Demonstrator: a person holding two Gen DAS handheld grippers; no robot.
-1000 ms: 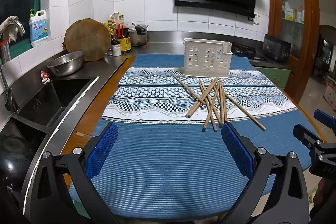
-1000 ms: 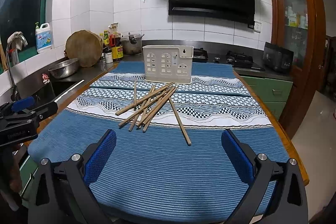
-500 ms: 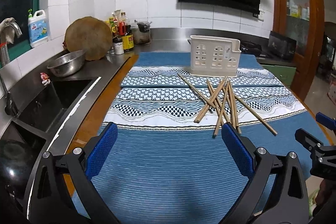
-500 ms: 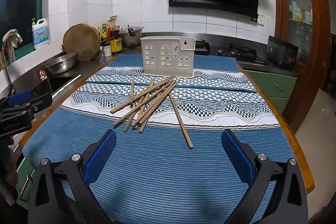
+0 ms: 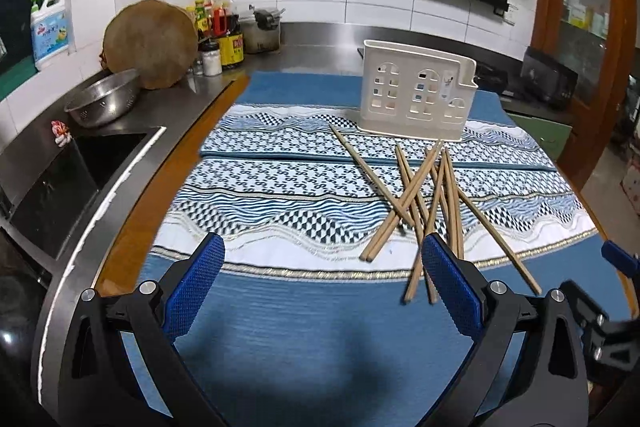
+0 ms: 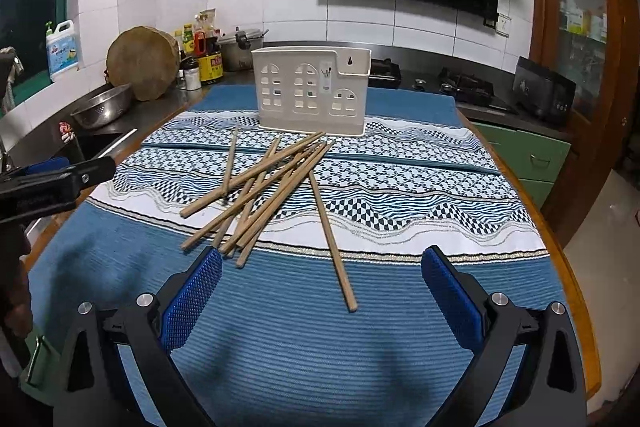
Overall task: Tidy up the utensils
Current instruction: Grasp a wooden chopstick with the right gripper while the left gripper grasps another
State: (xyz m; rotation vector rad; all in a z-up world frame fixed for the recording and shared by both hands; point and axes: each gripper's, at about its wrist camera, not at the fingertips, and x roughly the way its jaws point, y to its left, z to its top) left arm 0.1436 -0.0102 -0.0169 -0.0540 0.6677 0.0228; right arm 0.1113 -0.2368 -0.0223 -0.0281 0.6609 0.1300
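Note:
Several wooden chopsticks (image 5: pixel 416 195) lie in a loose crossed pile on the blue patterned mat (image 5: pixel 280 187); they also show in the right wrist view (image 6: pixel 272 187). A white utensil holder (image 5: pixel 416 95) with window-shaped holes stands upright behind the pile, also in the right wrist view (image 6: pixel 312 91). My left gripper (image 5: pixel 320 283) is open and empty, just short of the pile's near ends. My right gripper (image 6: pixel 320 287) is open and empty, with one chopstick's near end (image 6: pixel 344 287) between its fingers' line. Each gripper shows at the edge of the other's view.
A steel sink (image 5: pixel 60 179) and a metal colander (image 5: pixel 102 103) lie to the left. A round wooden board (image 5: pixel 150 43), bottles (image 5: pixel 224 31) and a pot stand at the back left. A stove (image 6: pixel 460 87) and a wooden cabinet (image 6: pixel 580 27) are at the right.
Both grippers have moved forward toward the chopstick pile, which now looks nearer in both views. The chopsticks and holder have not moved. Both grippers stay open.

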